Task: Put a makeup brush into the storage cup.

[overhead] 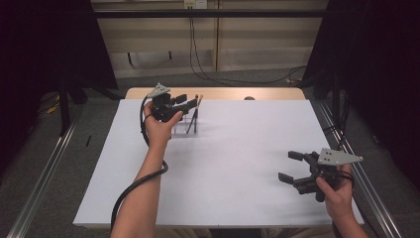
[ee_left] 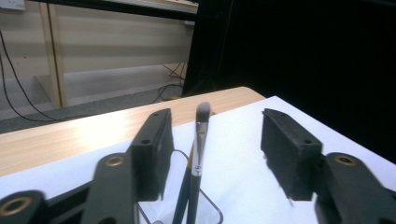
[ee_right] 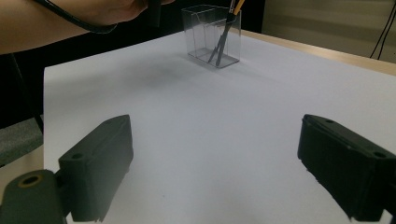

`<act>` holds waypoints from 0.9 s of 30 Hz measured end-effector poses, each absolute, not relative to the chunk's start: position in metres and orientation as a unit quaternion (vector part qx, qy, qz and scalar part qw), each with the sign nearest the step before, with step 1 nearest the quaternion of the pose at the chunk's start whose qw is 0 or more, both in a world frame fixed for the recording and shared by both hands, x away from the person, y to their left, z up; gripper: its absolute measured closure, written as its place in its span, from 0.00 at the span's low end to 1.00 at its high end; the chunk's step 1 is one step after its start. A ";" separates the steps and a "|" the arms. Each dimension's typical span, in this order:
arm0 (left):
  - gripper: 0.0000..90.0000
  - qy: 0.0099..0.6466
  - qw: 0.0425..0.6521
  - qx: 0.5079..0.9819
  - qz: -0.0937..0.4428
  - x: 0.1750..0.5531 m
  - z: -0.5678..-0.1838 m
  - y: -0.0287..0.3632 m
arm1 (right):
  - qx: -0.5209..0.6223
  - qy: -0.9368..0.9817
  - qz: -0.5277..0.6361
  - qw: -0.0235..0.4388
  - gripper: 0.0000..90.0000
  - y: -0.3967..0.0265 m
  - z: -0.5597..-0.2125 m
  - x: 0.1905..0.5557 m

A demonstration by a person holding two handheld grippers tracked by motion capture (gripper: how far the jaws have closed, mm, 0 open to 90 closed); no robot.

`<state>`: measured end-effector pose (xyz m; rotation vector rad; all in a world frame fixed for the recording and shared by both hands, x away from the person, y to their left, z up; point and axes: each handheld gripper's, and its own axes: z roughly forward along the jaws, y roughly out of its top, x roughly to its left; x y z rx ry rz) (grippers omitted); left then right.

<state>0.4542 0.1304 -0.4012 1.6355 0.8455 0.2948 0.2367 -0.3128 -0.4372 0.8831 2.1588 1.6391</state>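
the left hand-held gripper [ee_left: 215,154] in the lower frame stands open around a makeup brush [ee_left: 201,140], pads clear of it. the brush already stands in the clear holder [ee_right: 212,35] with another; releasing looks done, withdrawal remains. right hand-held gripper [overhead: 292,166], lower right, gapes empty over the surface [overhead: 237,163].

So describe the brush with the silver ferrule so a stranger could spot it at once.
Start at the white sheet on the table, then go to its far left edge, where a clear holder stands under the left gripper. Two brushes lean inside; yours has a dark handle, a silver ferrule and a grey tip, while its neighbour has an orange neck.
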 end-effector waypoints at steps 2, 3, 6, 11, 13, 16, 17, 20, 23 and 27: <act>0.41 0.363 0.602 0.701 0.122 0.453 -0.400 0.131 | 0.306 0.750 0.568 0.145 0.11 -0.312 -0.437 0.237; 0.40 0.362 0.603 0.701 0.121 0.452 -0.400 0.132 | 0.307 0.750 0.568 0.145 0.11 -0.312 -0.437 0.237; 0.32 0.357 0.610 0.697 0.125 0.449 -0.398 0.133 | 0.308 0.748 0.569 0.146 0.11 -0.312 -0.437 0.237; 0.24 0.354 0.619 0.691 0.117 0.445 -0.395 0.135 | 0.308 0.747 0.571 0.145 0.11 -0.312 -0.437 0.237; 0.21 0.351 0.621 0.691 0.115 0.444 -0.394 0.136 | 0.307 0.748 0.571 0.145 0.11 -0.312 -0.437 0.237; 0.17 0.348 0.622 0.691 0.117 0.441 -0.393 0.137 | 0.309 0.747 0.571 0.146 0.11 -0.313 -0.437 0.236; 0.16 0.348 0.621 0.693 0.116 0.440 -0.392 0.137 | 0.310 0.746 0.571 0.146 0.11 -0.314 -0.437 0.236; 0.14 0.345 0.619 0.697 0.113 0.438 -0.392 0.137 | 0.311 0.746 0.571 0.148 0.11 -0.314 -0.436 0.235; 0.12 0.342 0.621 0.696 0.111 0.435 -0.391 0.139 | 0.311 0.746 0.570 0.149 0.11 -0.315 -0.436 0.233; 0.11 0.337 0.623 0.697 0.108 0.432 -0.390 0.140 | 0.310 0.747 0.569 0.148 0.11 -0.314 -0.436 0.232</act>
